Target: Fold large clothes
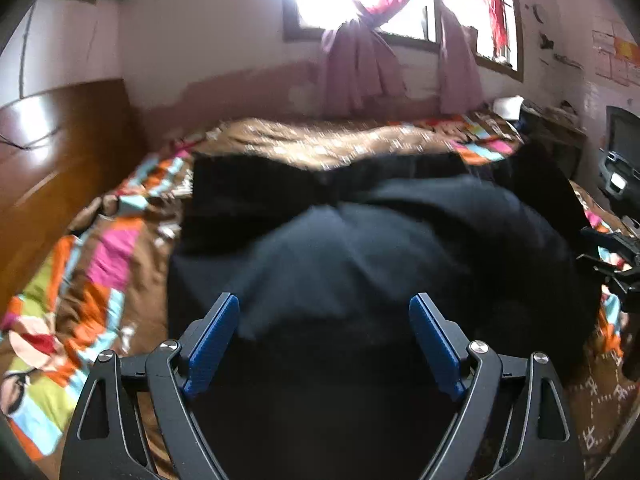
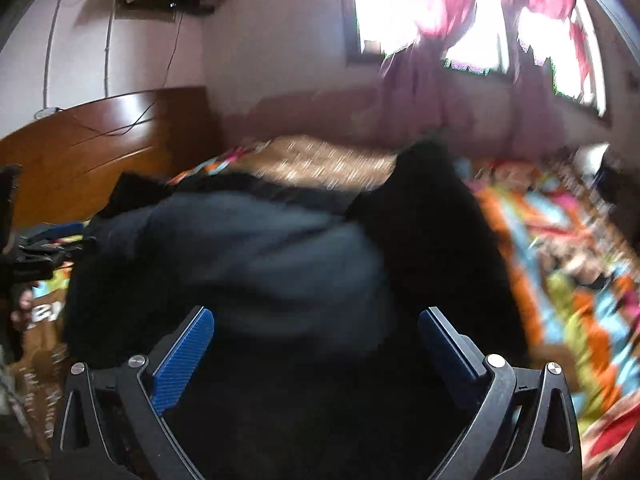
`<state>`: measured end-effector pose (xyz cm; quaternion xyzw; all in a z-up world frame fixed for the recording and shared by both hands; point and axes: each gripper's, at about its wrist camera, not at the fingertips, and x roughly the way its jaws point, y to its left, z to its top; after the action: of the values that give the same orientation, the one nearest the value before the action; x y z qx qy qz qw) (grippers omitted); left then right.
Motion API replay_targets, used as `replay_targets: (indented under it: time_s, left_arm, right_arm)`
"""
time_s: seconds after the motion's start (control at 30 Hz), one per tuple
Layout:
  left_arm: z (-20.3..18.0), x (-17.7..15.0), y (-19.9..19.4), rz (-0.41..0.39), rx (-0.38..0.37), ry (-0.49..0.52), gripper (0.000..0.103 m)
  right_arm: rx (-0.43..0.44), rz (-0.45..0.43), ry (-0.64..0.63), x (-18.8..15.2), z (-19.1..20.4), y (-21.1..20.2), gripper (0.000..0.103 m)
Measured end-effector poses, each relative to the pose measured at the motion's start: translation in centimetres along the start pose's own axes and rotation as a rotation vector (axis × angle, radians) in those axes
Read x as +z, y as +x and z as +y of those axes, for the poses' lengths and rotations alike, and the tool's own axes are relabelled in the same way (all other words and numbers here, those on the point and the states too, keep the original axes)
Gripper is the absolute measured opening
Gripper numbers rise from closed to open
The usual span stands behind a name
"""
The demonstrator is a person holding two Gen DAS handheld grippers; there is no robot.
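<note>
dark garment (image 1: 360, 248) under both wide-open tools

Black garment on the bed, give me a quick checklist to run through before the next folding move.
1. Left gripper open: ok, fingers spread wide, nothing between them.
2. Right gripper open: ok, fingers apart, nothing held.
3. Black garment lying on the bedspread: ok, though bunched into a mound in the middle.
4. Garment edge or corner picked out to grasp: cannot tell, the dark cloth is blurred in both views.
5. Garment flat enough for a clean fold: not ok, a raised hump shows in both views.
6. Image sharp enough to aim: not ok, right wrist view is heavily motion-blurred.
</note>
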<state>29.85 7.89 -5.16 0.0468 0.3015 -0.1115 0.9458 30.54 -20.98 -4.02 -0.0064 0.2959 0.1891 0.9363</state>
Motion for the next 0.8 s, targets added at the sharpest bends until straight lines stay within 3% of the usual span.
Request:
replay_targets:
  time_s: [0.1,0.23,0.33,0.67,0.8]
  left_arm:
    - [-0.5,-0.5,0.7,0.016,-0.015,0.007,0.083]
    - [-1.2,0.0,2.2,0.023,-0.017,0.048,0.083]
    - [-1.0,0.7,3.7,0.031,-0.011,0.043,0.091]
    - [0.3,4.8,8.6,0.082,-0.027,-0.027,0.102]
    - [0.7,6.4,10.8,0.125,-0.055,-0.028,0.102]
  right_arm:
    - [0.037,0.024,0.038,-0.3,0.9,1.4,0.103]
    - [-0.021,0.08,0.028,0.5,1.8,4.6,0.103]
    - [-0.041,0.086,0.022,1.6,1.5,6.2,0.103]
    - [-0.111,0.146,0.05,7.0,-3.4,11.4,0.103]
    - [-0.117,0.185,0.002,7.1,-5.8,12.8,0.103]
